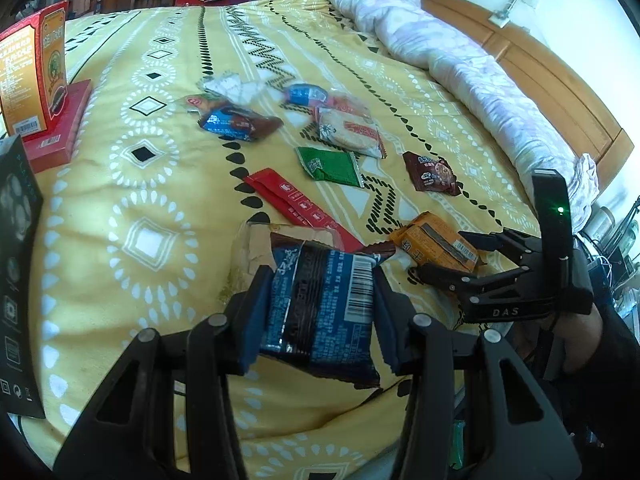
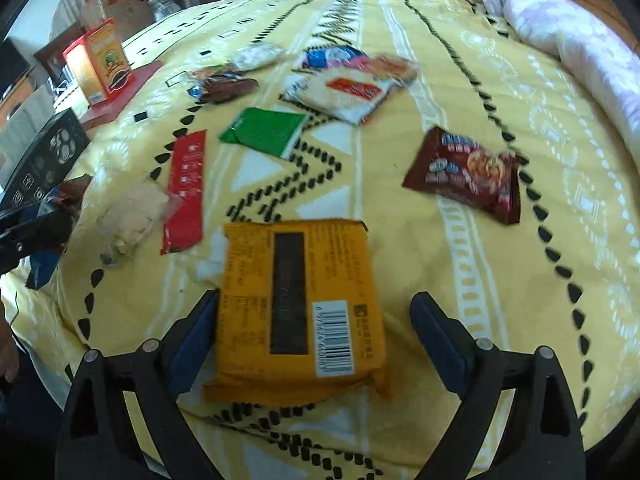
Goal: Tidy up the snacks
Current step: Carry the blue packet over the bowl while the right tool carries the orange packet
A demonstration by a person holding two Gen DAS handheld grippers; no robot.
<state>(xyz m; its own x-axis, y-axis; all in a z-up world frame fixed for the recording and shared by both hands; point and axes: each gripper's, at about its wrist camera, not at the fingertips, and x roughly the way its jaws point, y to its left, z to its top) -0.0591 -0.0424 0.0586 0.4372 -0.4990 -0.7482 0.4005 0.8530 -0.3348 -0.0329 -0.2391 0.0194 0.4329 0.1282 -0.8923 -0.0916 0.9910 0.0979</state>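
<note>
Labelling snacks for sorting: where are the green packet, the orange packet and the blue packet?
green packet (image 2: 264, 132): right wrist view, middle of its face.
orange packet (image 2: 298, 304): right wrist view, on its dark stripe.
blue packet (image 1: 320, 300): left wrist view, middle, between the gripper fingers.

Bright daylight, soft shadows, strong fisheye bending at edges, motion blur in right view.

"DAS" on right claw (image 1: 448, 258) body (packet print unreadable).
</note>
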